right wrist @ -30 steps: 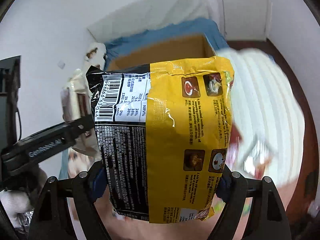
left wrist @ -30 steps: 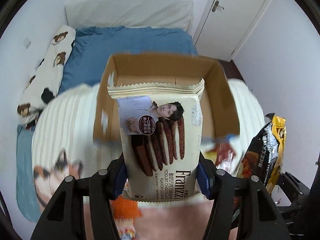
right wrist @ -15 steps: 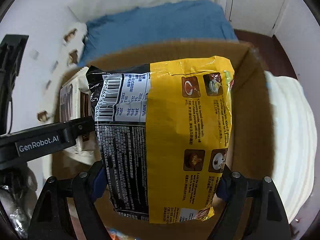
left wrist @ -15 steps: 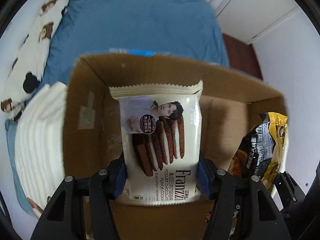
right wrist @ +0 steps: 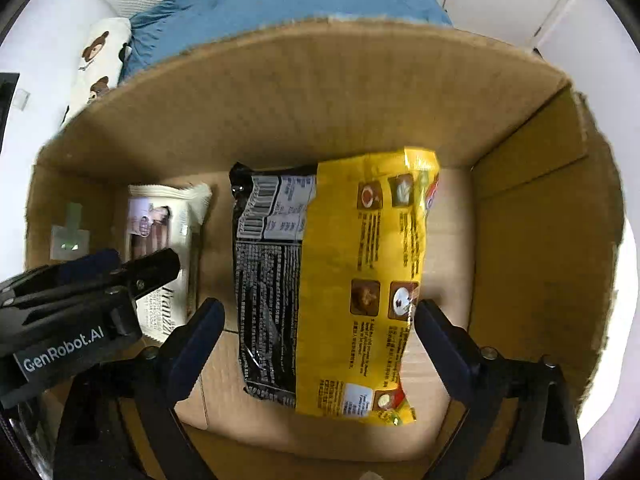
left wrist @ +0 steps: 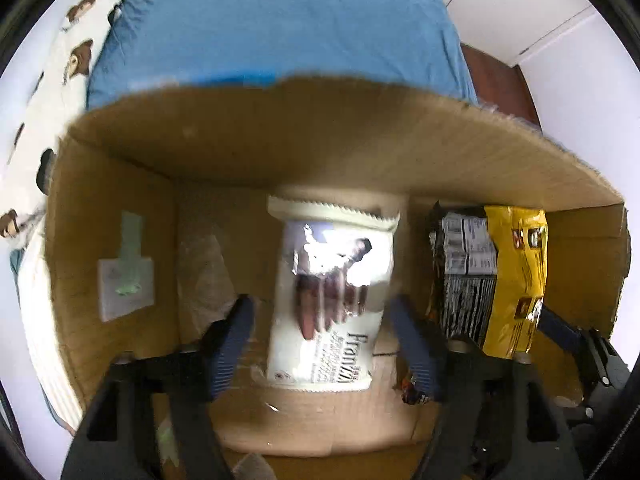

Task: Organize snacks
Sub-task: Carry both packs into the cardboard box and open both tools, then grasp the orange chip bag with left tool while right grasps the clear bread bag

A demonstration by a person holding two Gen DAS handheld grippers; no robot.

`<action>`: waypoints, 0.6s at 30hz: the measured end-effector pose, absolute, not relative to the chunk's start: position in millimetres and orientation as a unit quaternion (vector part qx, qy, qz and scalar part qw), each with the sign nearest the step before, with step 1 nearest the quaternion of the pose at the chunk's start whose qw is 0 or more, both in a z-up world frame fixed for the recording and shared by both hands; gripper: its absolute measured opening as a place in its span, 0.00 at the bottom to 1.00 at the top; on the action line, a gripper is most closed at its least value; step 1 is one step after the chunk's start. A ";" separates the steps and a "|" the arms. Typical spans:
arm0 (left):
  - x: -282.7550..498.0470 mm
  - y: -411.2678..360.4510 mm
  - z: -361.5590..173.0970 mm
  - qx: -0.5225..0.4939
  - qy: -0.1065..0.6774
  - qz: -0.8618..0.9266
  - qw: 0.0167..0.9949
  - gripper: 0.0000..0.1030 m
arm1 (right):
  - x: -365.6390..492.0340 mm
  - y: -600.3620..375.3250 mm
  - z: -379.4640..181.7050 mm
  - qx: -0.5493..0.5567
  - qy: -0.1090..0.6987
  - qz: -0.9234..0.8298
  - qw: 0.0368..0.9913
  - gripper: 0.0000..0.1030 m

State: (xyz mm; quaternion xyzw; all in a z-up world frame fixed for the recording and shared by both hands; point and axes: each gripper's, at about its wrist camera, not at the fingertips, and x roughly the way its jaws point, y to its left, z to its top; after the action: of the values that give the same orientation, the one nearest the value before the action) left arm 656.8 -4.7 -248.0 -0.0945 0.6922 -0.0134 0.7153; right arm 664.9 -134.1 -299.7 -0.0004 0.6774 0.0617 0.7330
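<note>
Both grippers point down into an open cardboard box (left wrist: 312, 136) (right wrist: 320, 92). My left gripper (left wrist: 320, 328) has its jaws opening, and the blurred white Franzzi cookie pack (left wrist: 332, 300) lies loose between them on the box floor, clear of both pads. My right gripper (right wrist: 320, 320) also has its jaws opening, above the yellow and black noodle packet (right wrist: 332, 280), which no pad touches. In the left wrist view the noodle packet (left wrist: 492, 276) lies right of the cookie pack. The right wrist view shows the cookie pack (right wrist: 164, 240) partly behind the left gripper's body.
A white label with green tape (left wrist: 126, 280) sticks to the box's left inner wall. Behind the box lies a blue bedspread (left wrist: 272, 24) and a bear-print pillow (left wrist: 52, 72). A striped white blanket (left wrist: 40, 340) is under the box on the left.
Both grippers came down over the box and let go. The cookie pack and the noodle packet have dropped out of the jaws onto the box floor.
</note>
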 end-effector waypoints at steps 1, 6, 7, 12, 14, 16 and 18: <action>653.3 -0.1 -252.6 -0.093 0.692 -0.014 0.716 0.89 | 661.8 -135.1 -295.6 0.000 0.677 0.064 0.733 0.95; 648.6 -2.1 -228.4 -0.085 0.667 -0.021 0.740 0.90 | 631.8 -153.0 -277.2 -0.013 0.663 0.065 0.745 0.97; 642.7 -4.4 -222.0 -0.084 0.664 -0.021 0.742 0.91 | 625.1 -151.6 -272.9 -0.011 0.663 0.068 0.746 0.97; 615.3 -3.7 -182.3 -0.093 0.624 -0.028 0.776 0.91 | 595.1 -151.3 -238.2 -0.006 0.640 0.078 0.764 0.97; 597.6 -1.6 -159.1 -0.093 0.603 -0.028 0.792 0.91 | 578.2 -151.2 -218.9 0.001 0.628 0.081 0.774 0.97; 577.4 3.4 -135.8 -0.090 0.581 -0.025 0.808 0.91 | 556.4 -159.3 -198.6 0.010 0.613 0.082 0.786 0.97; 558.4 9.1 -118.0 -0.091 0.563 -0.021 0.821 0.91 | 536.6 -161.5 -173.2 0.016 0.599 0.087 0.796 0.97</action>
State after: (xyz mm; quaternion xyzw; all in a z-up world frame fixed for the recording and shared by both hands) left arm 558.4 9.1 -118.0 -0.0909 0.5631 -0.0206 0.8211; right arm 536.6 -161.5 -173.2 0.0162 0.5994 0.0874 0.7955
